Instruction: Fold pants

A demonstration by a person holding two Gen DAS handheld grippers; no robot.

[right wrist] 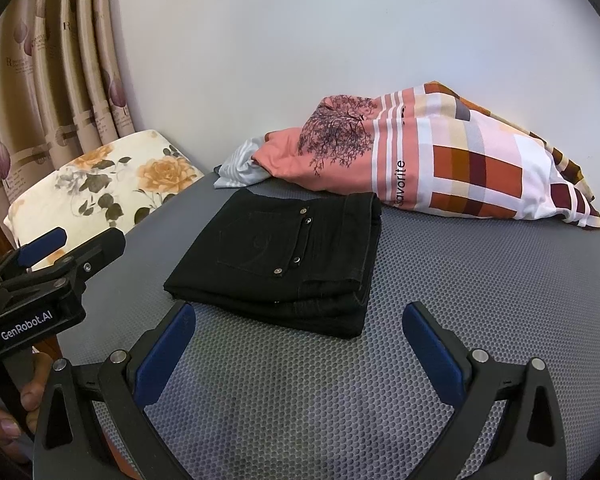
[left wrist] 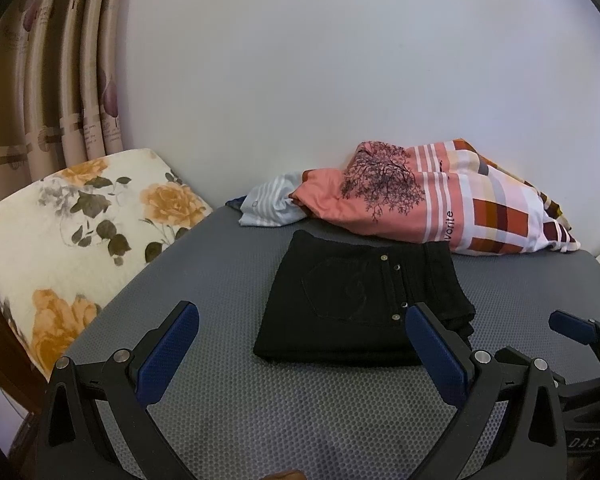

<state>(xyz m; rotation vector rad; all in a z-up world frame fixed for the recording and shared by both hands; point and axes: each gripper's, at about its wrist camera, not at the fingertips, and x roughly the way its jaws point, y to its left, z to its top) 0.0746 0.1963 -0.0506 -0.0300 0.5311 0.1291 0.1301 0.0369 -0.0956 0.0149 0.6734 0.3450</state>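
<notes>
Folded pants (left wrist: 360, 300) lie just ahead of both grippers; left gripper (left wrist: 300, 328) nearer, right gripper (right wrist: 296, 328) beside; both jaws apart, empty.

Soft even indoor light, faint shadows, strong fisheye edge distortion

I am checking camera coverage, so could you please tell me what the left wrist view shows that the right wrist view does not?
Only the left wrist view shows the right claw from the side, at the right edge. Only the right wrist view shows the left claw from the side, plus the hand holding it. Both show the folded black pants on the grey mat, the patterned bedding and the floral cushion.
</notes>
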